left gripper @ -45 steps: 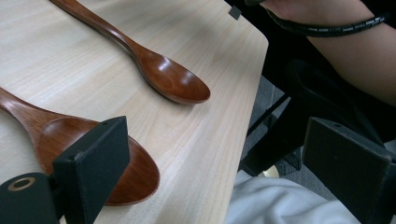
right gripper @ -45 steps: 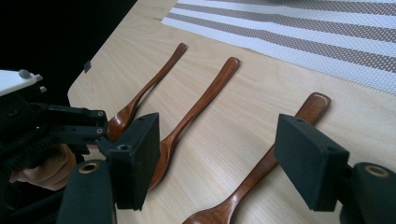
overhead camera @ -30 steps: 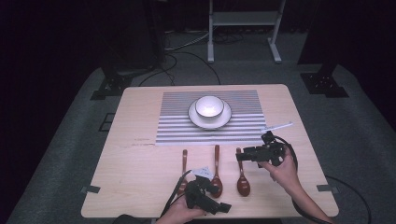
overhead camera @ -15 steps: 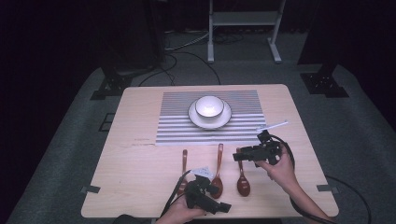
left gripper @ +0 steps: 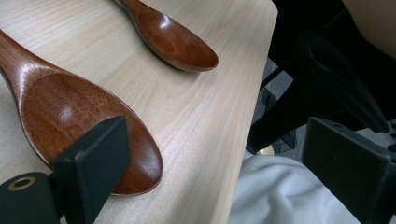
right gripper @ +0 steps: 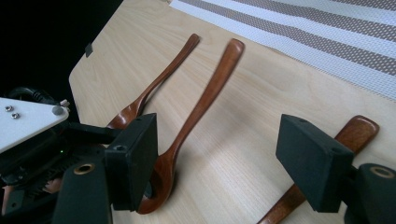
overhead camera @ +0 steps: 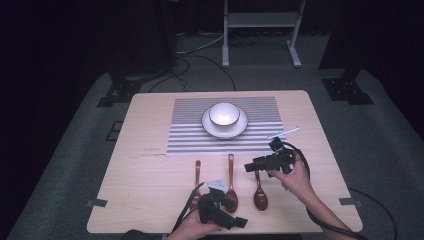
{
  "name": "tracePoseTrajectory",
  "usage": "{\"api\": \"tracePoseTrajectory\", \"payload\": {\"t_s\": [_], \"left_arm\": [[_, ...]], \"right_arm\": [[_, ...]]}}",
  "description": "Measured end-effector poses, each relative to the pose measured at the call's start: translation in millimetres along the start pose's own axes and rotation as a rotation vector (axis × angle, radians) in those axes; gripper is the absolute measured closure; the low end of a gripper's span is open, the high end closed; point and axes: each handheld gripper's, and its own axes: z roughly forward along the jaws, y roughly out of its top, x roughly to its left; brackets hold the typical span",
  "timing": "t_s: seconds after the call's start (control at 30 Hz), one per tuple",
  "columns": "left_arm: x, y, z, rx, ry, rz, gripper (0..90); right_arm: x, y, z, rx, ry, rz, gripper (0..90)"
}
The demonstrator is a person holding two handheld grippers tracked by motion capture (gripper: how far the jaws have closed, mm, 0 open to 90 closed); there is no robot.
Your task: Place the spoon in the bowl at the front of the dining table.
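Landmark: middle spoon (overhead camera: 231, 181).

Left of it, left spoon (overhead camera: 197, 176), bowl end hidden under left gripper (overhead camera: 239, 221) at table's (overhead camera: 150, 175) near edge. Left gripper jaws spread wide, empty; one jaw overlaps middle spoon's bowl in left gripper view.

Right of it, right spoon (overhead camera: 259, 194), handle tip hidden beneath right gripper (overhead camera: 250, 167). Right gripper jaws parted, nothing between.

Beyond it, bowl (overhead camera: 223, 114) on plate (overhead camera: 240, 127), striped mat (overhead camera: 190, 135).

No readable writing anywhere.
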Motion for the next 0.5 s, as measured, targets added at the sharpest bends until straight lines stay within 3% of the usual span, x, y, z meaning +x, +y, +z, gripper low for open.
{"api": "tracePoseTrajectory", "payload": {"t_s": [0.5], "left_arm": [[0.3, -0.1, -0.2, 0.002, 0.000, 0.004, 6.9]], "right_arm": [[5.3, 23.3, 23.9, 0.091, -0.005, -0.011, 27.5]]}}
